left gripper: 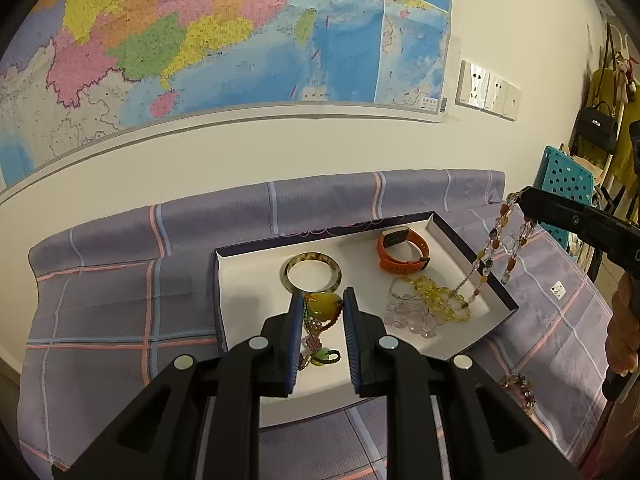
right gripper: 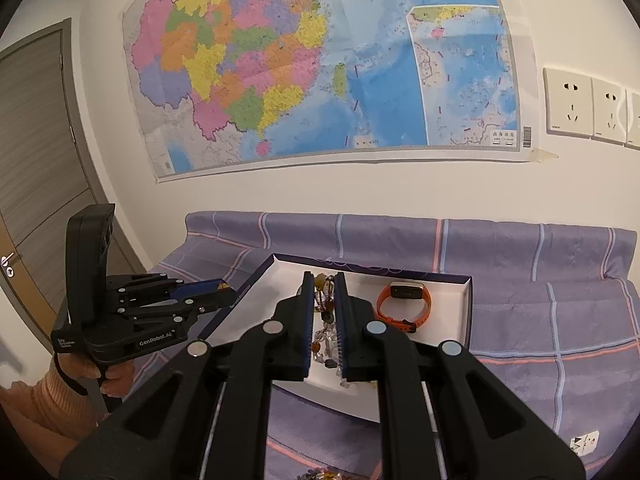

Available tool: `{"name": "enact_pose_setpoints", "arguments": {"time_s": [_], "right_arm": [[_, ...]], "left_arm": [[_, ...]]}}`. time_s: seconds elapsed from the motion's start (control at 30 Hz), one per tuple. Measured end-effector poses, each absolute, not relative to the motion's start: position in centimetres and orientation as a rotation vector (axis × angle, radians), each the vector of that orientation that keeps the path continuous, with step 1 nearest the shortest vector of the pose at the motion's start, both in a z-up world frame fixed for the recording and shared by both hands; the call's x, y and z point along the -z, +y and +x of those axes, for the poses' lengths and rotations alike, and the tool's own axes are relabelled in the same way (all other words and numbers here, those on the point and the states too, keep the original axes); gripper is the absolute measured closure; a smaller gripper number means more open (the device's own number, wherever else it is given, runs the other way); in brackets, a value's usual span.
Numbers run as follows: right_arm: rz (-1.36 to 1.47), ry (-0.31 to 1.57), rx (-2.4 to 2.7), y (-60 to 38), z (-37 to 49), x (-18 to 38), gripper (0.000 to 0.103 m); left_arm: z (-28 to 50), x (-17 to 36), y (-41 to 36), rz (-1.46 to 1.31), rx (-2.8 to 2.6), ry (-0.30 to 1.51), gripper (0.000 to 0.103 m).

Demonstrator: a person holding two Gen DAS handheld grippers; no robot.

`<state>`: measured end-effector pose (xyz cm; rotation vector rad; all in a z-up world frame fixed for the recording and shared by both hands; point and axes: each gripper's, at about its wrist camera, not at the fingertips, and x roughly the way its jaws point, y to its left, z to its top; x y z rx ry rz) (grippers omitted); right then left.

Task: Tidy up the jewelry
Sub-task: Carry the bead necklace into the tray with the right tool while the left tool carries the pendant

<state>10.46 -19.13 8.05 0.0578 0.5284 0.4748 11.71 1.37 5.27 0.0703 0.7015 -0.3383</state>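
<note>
The left gripper [left gripper: 322, 300], low in the centre of its own view, has its fingers closed narrowly on a yellow-green bead pendant [left gripper: 323, 306], whose beaded cord [left gripper: 314, 340] trails down between them to a small green ring [left gripper: 326, 356] near the white floor of the box. It seems to be held over the near left part of the box so it can be set down clear of the other pieces.

The right gripper [left gripper: 520, 197], entering from the right edge of the left view, pinches the top of a long multicoloured bead necklace [left gripper: 490, 250]; its fingers are nearly together on the strand. The 2 sides of the loop hang down, and the lower end reaches the far right of the box, touching or just above the yellow bead string [left gripper: 436, 296]. Holding it by the top probably lets the strand drop in without tangling.

The open box [left gripper: 472, 248], dark-rimmed and white inside, sits on a purple checked cloth [left gripper: 112, 280] in mid-frame. Inside lie a translucent bangle [left gripper: 314, 274], an orange watch band [left gripper: 402, 254] at upper right, and clear pale beads [left gripper: 416, 318] beside the yellow string. 1 more beaded piece [left gripper: 518, 386] lies outside the box on the cloth at lower right, so sorting looks unfinished.
</note>
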Motion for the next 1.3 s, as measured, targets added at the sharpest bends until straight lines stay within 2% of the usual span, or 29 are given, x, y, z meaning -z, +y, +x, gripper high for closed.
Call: {"name": "enact_pose_setpoints", "arguments": {"time_s": [0.6,1.3], "right_arm": [[0.067,0.580,-0.445,-19.2,12.6,-5.9,0.093],[0.069,0.679,-0.416,-19.1,15.0,-2.4,0.093]], "left_arm": [[13.8,-3.3,1.2,0.066,0.300,0.763,0.085],[16.6,1.6,1.0,0.069,0.249,0.893,0.085]]}}
